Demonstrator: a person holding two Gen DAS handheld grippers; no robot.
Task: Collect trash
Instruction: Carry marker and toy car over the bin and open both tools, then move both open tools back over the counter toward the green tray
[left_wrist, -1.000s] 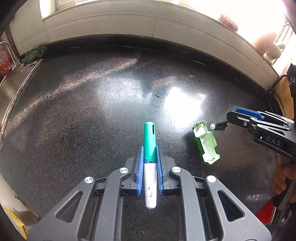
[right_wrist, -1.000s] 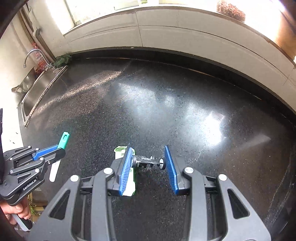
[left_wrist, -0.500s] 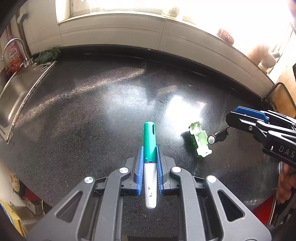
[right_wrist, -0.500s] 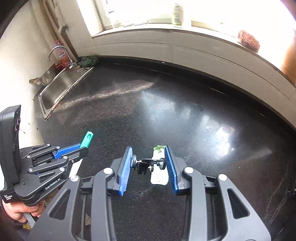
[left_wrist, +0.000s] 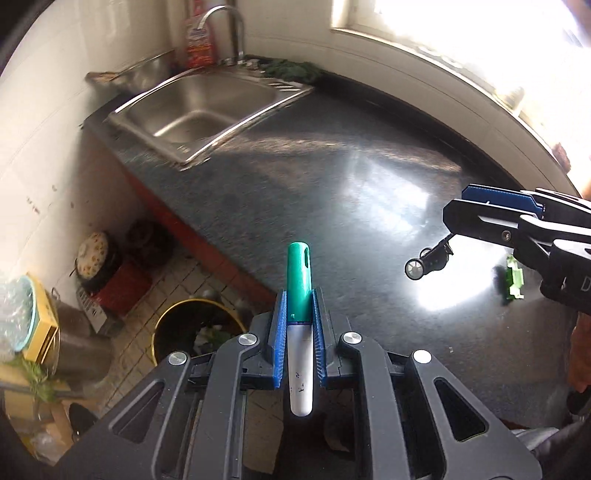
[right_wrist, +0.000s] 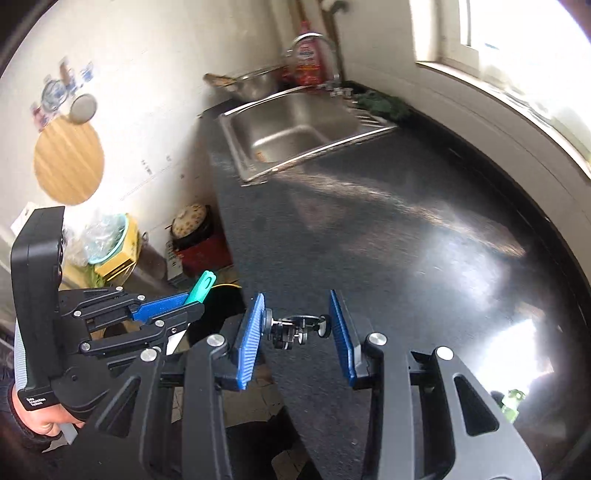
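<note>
My left gripper (left_wrist: 298, 325) is shut on a white marker with a green cap (left_wrist: 300, 291), held in the air past the counter's left edge, above a yellow-rimmed black trash bin (left_wrist: 173, 332) on the floor. It also shows in the right wrist view (right_wrist: 173, 302) with the marker cap (right_wrist: 202, 286). My right gripper (right_wrist: 297, 325) is open with nothing between its blue pads, over the black counter (right_wrist: 406, 240); it shows in the left wrist view (left_wrist: 476, 206). A small green and white plastic piece (left_wrist: 514, 282) lies on the counter below it, also at the lower right of the right wrist view (right_wrist: 511, 402).
A steel sink (left_wrist: 192, 107) with tap and a red bottle (left_wrist: 199, 40) sits at the counter's far left. On the floor stand a red box (left_wrist: 118, 288), a pot (left_wrist: 92, 254) and a yellow box with a bowl (left_wrist: 33, 321). A round wooden board (right_wrist: 68, 158) hangs on the wall.
Both grippers have swung left and pulled back. The left one, still holding the marker, now hangs over the floor bin. The right one has moved away from the green plastic piece.
</note>
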